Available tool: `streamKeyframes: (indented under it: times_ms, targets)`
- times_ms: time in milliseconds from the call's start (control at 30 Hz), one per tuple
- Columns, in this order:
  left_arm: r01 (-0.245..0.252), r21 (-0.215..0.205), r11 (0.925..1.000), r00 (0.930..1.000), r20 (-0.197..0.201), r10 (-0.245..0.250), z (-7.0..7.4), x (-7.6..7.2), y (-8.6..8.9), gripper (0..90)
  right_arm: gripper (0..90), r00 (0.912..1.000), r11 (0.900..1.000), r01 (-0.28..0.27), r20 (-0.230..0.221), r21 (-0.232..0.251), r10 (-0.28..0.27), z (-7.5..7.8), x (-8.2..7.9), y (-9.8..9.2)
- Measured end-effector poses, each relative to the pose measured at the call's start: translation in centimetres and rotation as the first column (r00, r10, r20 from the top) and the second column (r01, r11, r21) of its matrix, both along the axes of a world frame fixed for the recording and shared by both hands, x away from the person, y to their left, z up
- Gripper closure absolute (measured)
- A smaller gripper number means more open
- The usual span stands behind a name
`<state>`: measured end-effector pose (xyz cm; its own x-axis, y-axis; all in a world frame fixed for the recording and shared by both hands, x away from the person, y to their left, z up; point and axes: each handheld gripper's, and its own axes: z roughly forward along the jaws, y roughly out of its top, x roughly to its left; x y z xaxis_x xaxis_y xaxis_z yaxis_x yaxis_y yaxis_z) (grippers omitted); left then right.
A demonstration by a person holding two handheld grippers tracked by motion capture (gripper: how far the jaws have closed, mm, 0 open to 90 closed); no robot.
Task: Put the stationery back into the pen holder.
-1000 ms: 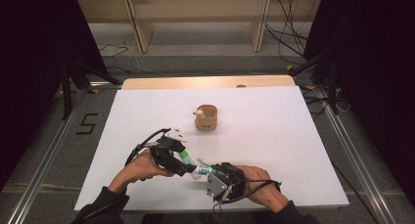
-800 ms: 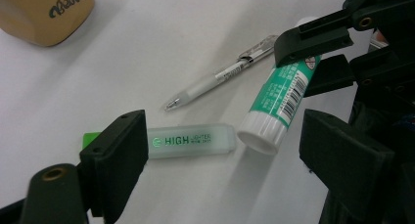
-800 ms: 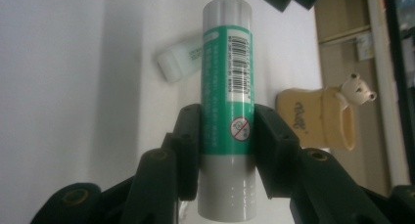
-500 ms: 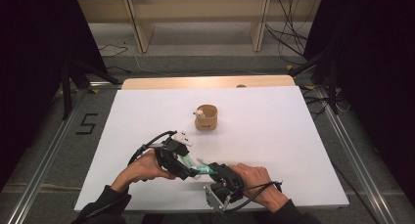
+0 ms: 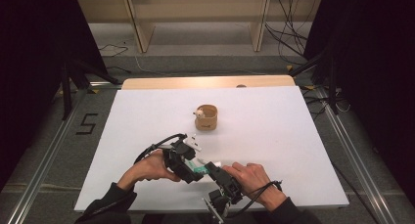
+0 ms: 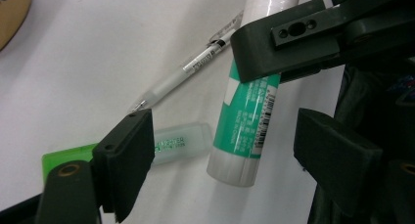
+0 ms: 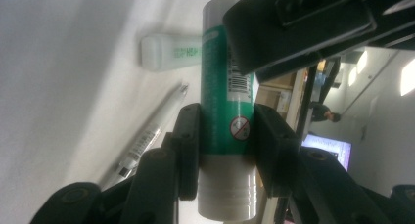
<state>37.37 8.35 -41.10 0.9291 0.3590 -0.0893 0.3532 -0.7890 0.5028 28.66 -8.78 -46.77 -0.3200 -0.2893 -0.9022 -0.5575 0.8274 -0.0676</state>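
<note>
A green-and-white glue stick (image 6: 244,121) hangs just over the white table (image 5: 274,136) near its front edge. My right gripper (image 7: 227,131) is shut on the stick's (image 7: 220,87) lower body, next to its ridged white end. In the left gripper view, one of its jaws crosses the stick higher up. My left gripper (image 6: 225,136) is open. Its jaws have just been closing, with the stick's white end between them, and neither pad touches it. In the high view, the left gripper (image 5: 195,171) and right gripper (image 5: 210,168) meet tip to tip at the stick (image 5: 200,169).
A clear pen (image 6: 191,70) and a green highlighter (image 6: 171,143) with a frosted cap lie on the table under the grippers. A small wooden cup (image 5: 206,119) holding something white stands at mid-table. Black cables trail from both grippers.
Both hands have stayed in place near the front edge. The right gripper has rolled slightly with the glue stick in it.
</note>
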Motion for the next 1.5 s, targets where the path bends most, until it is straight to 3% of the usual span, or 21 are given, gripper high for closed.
streamKeyframes:
  times_ms: [167, 367, 867, 1033, 1500]
  targets:
    - [0.049, 0.029, 0.9984, 0.9987, -0.016, -0.049, -0.2, 0.1, -0.6, 29.4, 66.0, 0.9977, 0.999, -0.041, 0.052, -0.036, 0.043, -0.3, -0.1, 0.1]
    - [0.087, 0.027, 0.9958, 0.9955, -0.038, -0.086, -0.1, 0.2, -1.0, 36.8, 66.0, 0.9952, 0.997, -0.060, 0.074, -0.055, 0.064, -0.5, -0.2, 0.2]
    - [0.142, 0.031, 0.9894, 0.9875, -0.074, -0.139, -0.1, 0.6, -1.5, 52.6, 65.9, 0.9928, 0.995, -0.077, 0.087, -0.068, 0.083, -0.7, -0.4, 0.3]
    - [0.140, 0.017, 0.9900, 0.9865, -0.088, -0.138, -0.2, 0.7, -1.4, 58.7, 65.9, 0.9922, 0.995, -0.082, 0.088, -0.063, 0.088, -0.6, -0.5, 0.3]
    - [0.160, 0.007, 0.9871, 0.9819, -0.104, -0.158, -0.4, 0.8, -1.4, 63.4, 65.9, 0.9902, 0.993, -0.097, 0.094, -0.072, 0.103, -0.7, -0.6, 0.4]
